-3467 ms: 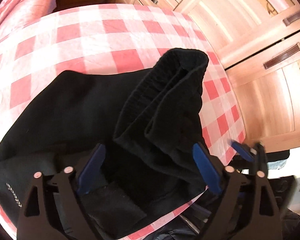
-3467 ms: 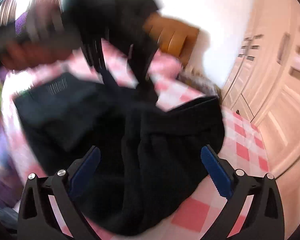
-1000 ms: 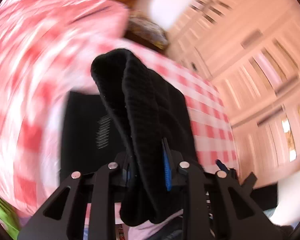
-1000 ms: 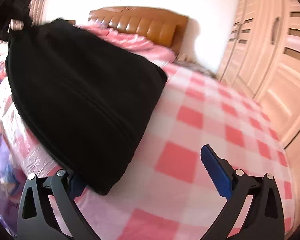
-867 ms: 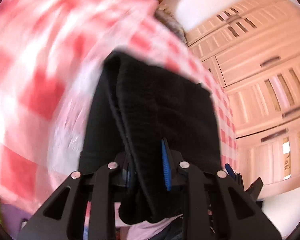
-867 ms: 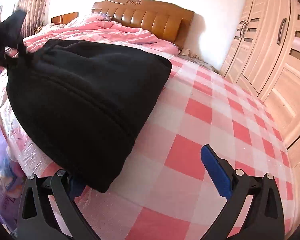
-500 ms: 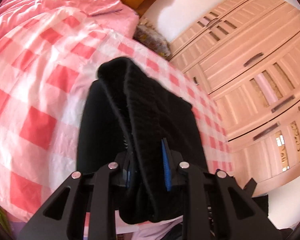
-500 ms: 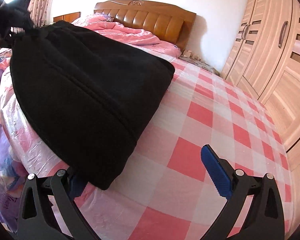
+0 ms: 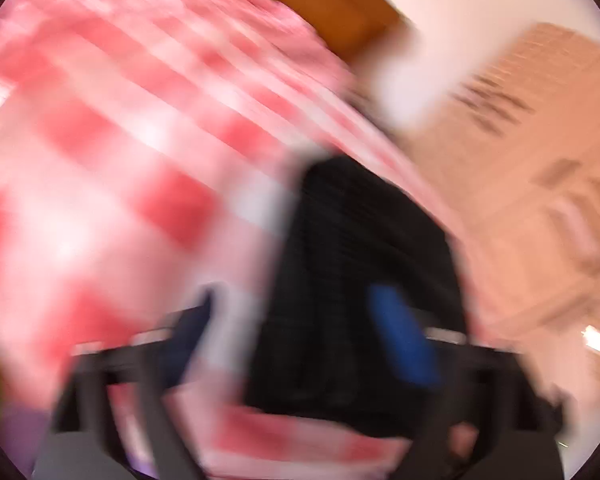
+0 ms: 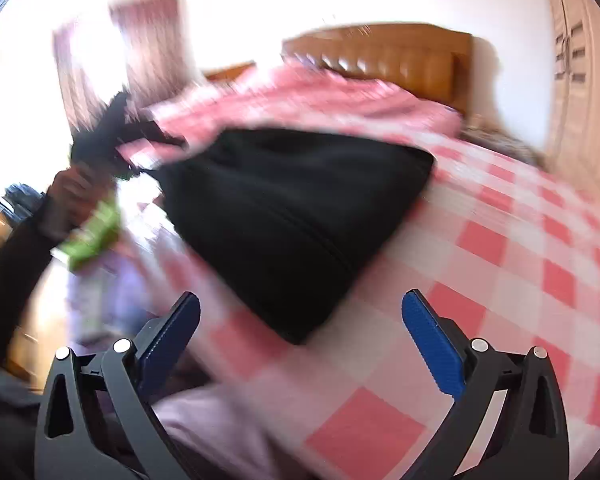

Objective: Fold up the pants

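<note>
The black pants (image 10: 292,216) lie folded into a thick bundle on the pink-checked bed cover (image 10: 500,264). The left wrist view is heavily blurred. In it my left gripper (image 9: 296,340) has its jaws opening wide. The pants (image 9: 360,240) lie loose between and beyond its fingers, and the blue pads do not press on them. My right gripper (image 10: 300,344) stands open just short of the bundle's near corner, with nothing between its fingers. At the bundle's far left end, a person's hand (image 10: 72,192) holds the left gripper.
A brown padded headboard (image 10: 400,60) and a rumpled pink quilt (image 10: 320,96) are at the far end of the bed. Wooden wardrobe doors (image 9: 540,160) run along the right. A green item (image 10: 96,228) lies beyond the bed's left edge.
My left gripper, shut on the pants' fold until half a second ago, now has its jaws wide apart and the fold has dropped. My right gripper has pulled back, clear of the bundle.
</note>
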`<state>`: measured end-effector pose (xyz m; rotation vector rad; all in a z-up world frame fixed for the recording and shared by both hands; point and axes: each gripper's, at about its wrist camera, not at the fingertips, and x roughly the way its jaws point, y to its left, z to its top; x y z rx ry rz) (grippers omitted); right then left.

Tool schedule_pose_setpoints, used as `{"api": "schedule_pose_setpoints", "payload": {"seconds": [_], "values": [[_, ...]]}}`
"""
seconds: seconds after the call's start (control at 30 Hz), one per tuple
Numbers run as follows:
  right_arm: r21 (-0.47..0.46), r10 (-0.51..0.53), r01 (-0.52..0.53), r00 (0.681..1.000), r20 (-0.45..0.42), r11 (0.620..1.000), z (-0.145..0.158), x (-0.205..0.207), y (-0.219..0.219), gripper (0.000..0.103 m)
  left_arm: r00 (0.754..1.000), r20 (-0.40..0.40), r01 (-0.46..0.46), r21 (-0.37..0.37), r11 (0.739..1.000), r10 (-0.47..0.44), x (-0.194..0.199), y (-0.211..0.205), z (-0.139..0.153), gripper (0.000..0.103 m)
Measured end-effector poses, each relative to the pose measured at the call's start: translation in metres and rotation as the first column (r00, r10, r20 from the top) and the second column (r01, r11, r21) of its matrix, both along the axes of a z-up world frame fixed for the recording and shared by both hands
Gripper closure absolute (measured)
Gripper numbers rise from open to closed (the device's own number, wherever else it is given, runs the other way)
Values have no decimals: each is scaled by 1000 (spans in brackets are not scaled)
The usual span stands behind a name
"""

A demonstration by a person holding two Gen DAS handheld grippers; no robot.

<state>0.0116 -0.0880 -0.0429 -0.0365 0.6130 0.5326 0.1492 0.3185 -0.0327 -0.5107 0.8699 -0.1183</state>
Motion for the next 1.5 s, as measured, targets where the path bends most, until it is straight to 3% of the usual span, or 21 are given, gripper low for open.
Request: {"api": "schedule_pose_setpoints", "payload": {"seconds": [0.03,0.1,0.17,0.27,0.33,0.4,0.47,0.53,0.63,0.77,0.93,1.07,1.2,1.33,1.43,1.5], "values": [[55,13,-14,1000,5,998,4,-1,-8,5,995,47,-93,79,992,90,-13,6,15,6],[142,-32,32,999,2,989,10,6,-27,5,980,103,-180,126,976,168,-32,9,37,7],[164,-95,100,995,-34,981,9,21,-37,5,977,187,-124,114,986,101,-48,-4,61,6],[180,-154,165,985,-77,970,7,48,-41,5,963,256,37,173,984,-82,-56,-59,86,6],[192,-138,150,988,-75,970,9,59,-32,5,941,247,176,233,956,-233,-59,-106,85,4],[167,-105,113,993,-55,979,11,63,-18,5,923,190,263,324,909,-335,-60,-148,70,4],[105,-72,75,997,-35,992,11,65,-1,5,927,141,253,452,856,-348,-59,-171,49,4],[34,-47,48,999,-27,998,7,68,16,5,941,108,222,517,827,-320,-58,-176,33,4],[-9,-25,25,998,-55,1000,1,75,31,5,948,96,223,483,847,-303,-60,-167,19,4],[-60,-37,31,995,-97,998,-9,86,48,5,955,79,199,546,814,-287,-60,-162,9,1],[-166,-21,4,994,-104,986,-19,91,63,4,963,60,209,453,866,-264,-51,-138,-5,1],[-193,-2,-21,993,-116,981,-31,93,70,4,957,78,213,465,859,-280,-54,-133,-13,1],[-254,69,-108,985,-160,961,-20,99,72,4,959,80,208,457,865,-273,-54,-133,-13,1],[-142,52,-69,992,-119,987,17,128,48,4,963,76,198,453,869,-259,-53,-134,-13,1],[-42,5,-11,989,-147,999,26,174,34,4,964,81,189,454,871,-251,-54,-135,-13,1],[13,-7,10,977,-211,1000,19,214,31,4,964,83,188,456,870,-251,-54,-135,-13,1]]}}
